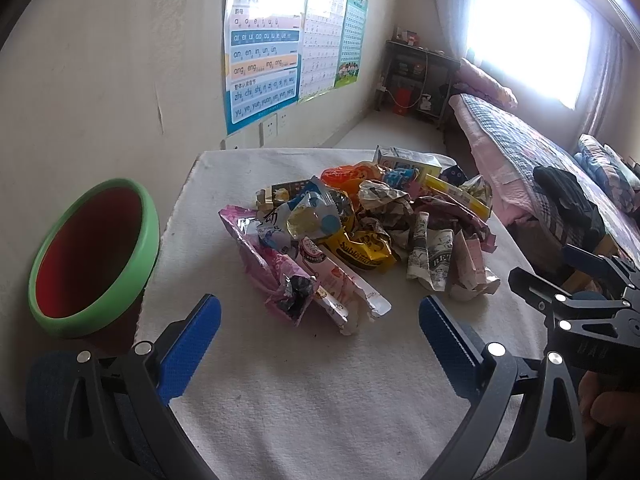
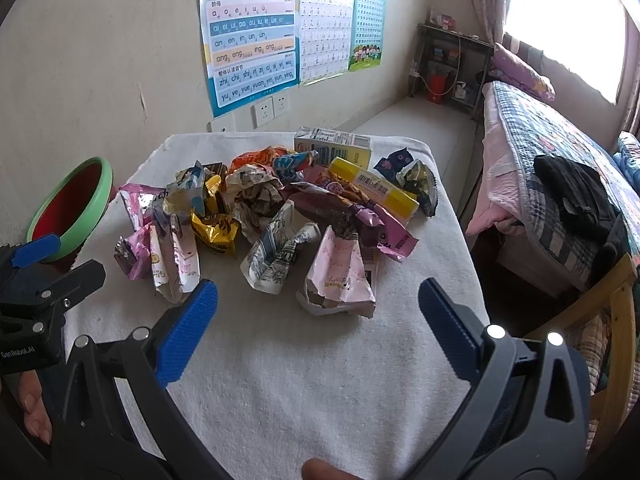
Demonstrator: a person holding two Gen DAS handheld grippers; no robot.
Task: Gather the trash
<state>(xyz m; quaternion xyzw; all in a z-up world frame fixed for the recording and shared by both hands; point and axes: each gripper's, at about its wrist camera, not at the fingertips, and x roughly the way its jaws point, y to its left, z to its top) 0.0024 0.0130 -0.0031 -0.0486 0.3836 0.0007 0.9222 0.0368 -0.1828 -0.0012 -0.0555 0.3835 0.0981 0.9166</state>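
The left claw (image 1: 320, 316) and the right claw (image 2: 318, 304) are both gaping wide and gripping nothing, hovering over the near part of the cloth-covered counter (image 2: 304, 380). The trash pile (image 2: 280, 208) of crumpled wrappers is lying mid-counter just beyond them, and the green-rimmed bin (image 1: 92, 256) is standing at the counter's left edge

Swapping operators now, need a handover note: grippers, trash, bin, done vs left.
Left gripper: open, empty, above the near table edge.
Right gripper: open, empty, just short of the pile.
Heap of crumpled snack wrappers and flattened cartons sits mid-table on the white cloth-covered table.
Green-rimmed red round bin stands off the table's left edge; nothing visible inside.
Done: apparently nothing collected.
Left: the whole pile.
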